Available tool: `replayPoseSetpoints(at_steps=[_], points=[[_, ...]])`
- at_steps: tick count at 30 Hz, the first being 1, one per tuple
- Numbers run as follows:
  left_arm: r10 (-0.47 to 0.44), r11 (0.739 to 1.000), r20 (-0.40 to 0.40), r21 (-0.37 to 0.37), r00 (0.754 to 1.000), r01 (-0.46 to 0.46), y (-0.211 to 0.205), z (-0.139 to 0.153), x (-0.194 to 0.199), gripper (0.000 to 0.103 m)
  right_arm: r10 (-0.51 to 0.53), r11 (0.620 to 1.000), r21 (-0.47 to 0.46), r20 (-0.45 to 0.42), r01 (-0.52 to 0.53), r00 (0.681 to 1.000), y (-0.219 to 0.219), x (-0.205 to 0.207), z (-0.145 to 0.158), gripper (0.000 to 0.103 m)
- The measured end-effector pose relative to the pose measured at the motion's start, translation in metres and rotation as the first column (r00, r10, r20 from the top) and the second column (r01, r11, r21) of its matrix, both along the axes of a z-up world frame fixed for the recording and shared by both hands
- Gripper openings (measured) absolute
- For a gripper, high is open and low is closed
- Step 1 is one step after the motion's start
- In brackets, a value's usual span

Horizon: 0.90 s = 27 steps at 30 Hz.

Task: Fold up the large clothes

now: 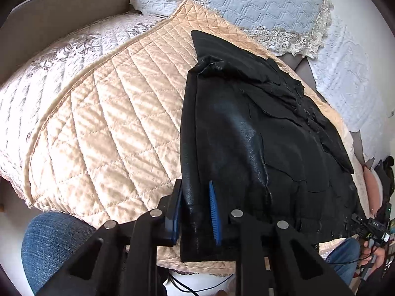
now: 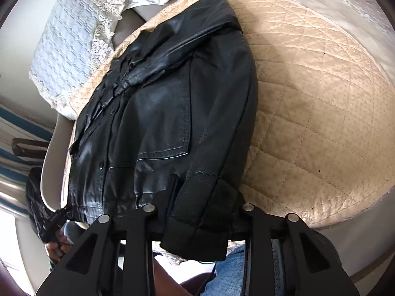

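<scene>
A black leather jacket (image 1: pixel 259 135) lies flat on a beige quilted cover (image 1: pixel 111 123), its collar at the far end. My left gripper (image 1: pixel 196 197) has its two blue pads (image 1: pixel 214 209) closed on the jacket's near left hem edge, and the leather fills the gap between them. In the right wrist view the same jacket (image 2: pixel 172 98) shows its pocket and a folded-in sleeve. My right gripper (image 2: pixel 202 192) is shut on the knitted sleeve cuff (image 2: pixel 197 222) at the near hem. The cuff bulges over the fingers and hides the right one.
A blue-grey quilted cover with lace trim (image 1: pixel 259 5) and a white patterned cover (image 1: pixel 61 56) lie beyond the beige one. A person's jeans-clad knee (image 1: pixel 49 241) is at the near edge. A hand holds the other gripper (image 2: pixel 54 219) at the jacket's left corner.
</scene>
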<state>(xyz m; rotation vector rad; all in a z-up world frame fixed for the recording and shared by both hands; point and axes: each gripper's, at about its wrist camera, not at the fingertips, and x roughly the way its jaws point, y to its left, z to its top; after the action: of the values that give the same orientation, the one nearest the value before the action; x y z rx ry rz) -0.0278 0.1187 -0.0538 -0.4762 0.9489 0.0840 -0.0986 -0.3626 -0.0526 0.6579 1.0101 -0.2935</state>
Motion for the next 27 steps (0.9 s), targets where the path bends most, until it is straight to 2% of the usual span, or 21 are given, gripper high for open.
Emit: replayPoseSetpoints(at_steps=[2, 4, 10, 13, 14, 15, 16, 22, 27], points=[[-0.007, 1.0, -0.005, 0.028, 1.0, 0.007, -0.006, 0.0, 0.002, 0.023, 0.005, 1.0, -0.022, -0.016, -0.005, 1.0, 0.002, 0.001, 0.0, 0.027], [-0.019, 0.999, -0.015, 0.048, 1.0, 0.02, -0.009, 0.0, 0.004, 0.03, 0.002, 1.0, -0.023, -0.018, -0.002, 1.0, 0.001, 0.001, 0.0, 0.025], [-0.033, 0.995, -0.046, 0.095, 0.998, 0.038, -0.018, 0.0, 0.014, 0.033, -0.025, 1.0, 0.009, -0.01, 0.025, 1.0, -0.004, -0.003, -0.003, 0.022], [-0.027, 0.995, -0.046, 0.099, 0.999, 0.031, -0.018, 0.001, 0.017, 0.033, -0.035, 0.999, 0.001, -0.008, 0.035, 0.999, -0.005, -0.003, -0.002, 0.014], [-0.031, 0.994, -0.05, 0.107, 0.998, 0.036, -0.019, 0.002, 0.018, 0.032, -0.037, 0.999, 0.004, -0.004, 0.037, 0.999, -0.006, -0.004, -0.001, 0.012], [-0.039, 0.992, -0.056, 0.117, 0.998, 0.045, -0.02, 0.004, 0.021, 0.026, -0.038, 0.999, 0.008, 0.002, 0.038, 0.999, -0.005, -0.004, 0.0, 0.009], [-0.057, 0.99, -0.057, 0.124, 0.997, 0.064, -0.019, 0.007, 0.022, 0.01, -0.035, 0.999, 0.014, 0.018, 0.035, 0.999, -0.005, -0.005, 0.004, 0.008], [-0.053, 0.998, 0.069, 0.044, 0.996, 0.05, 0.006, 0.053, 0.009, 0.007, -0.008, 0.999, 0.044, 0.182, 0.0, 0.983, 0.006, -0.028, 0.053, 0.006], [-0.074, 0.997, 0.119, -0.006, 0.99, 0.075, 0.009, 0.068, -0.018, 0.006, 0.027, 0.998, 0.049, 0.24, -0.04, 0.97, 0.028, -0.047, 0.07, 0.006]])
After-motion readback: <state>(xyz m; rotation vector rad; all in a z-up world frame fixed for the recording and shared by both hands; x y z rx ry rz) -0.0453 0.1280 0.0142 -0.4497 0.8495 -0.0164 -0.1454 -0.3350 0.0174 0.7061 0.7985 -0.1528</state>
